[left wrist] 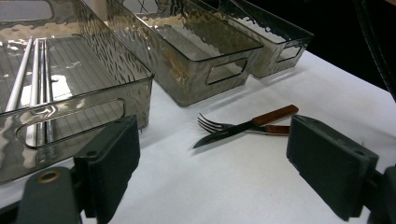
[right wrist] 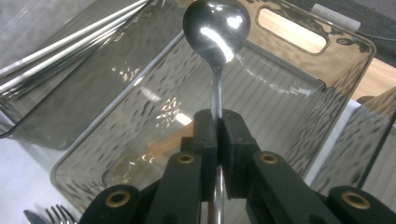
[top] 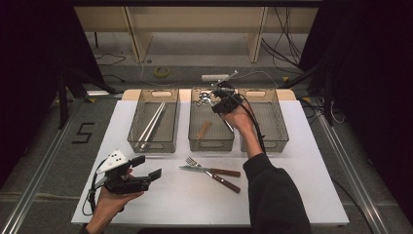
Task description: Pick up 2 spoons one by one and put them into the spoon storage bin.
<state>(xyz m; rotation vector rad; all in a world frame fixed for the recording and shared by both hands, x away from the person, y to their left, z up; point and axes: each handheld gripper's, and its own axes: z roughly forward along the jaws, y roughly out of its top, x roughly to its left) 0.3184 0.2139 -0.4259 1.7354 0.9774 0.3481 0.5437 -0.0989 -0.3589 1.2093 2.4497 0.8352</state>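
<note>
My right gripper is shut on the thin stem of a shiny metal spoon, whose bowl points away from the jaws. In the high view the right gripper hangs over the far end of the middle smoky bin. A wooden-handled utensil lies on that bin's floor. My left gripper rests open at the near left of the white table, its jaws wide apart with nothing between them. A wooden-handled fork and knife lie crossed on the table in front of the bins.
Three smoky plastic bins stand side by side along the far edge. The left bin holds metal chopsticks. The right bin lies just right of my forearm. A cable trails from each gripper.
</note>
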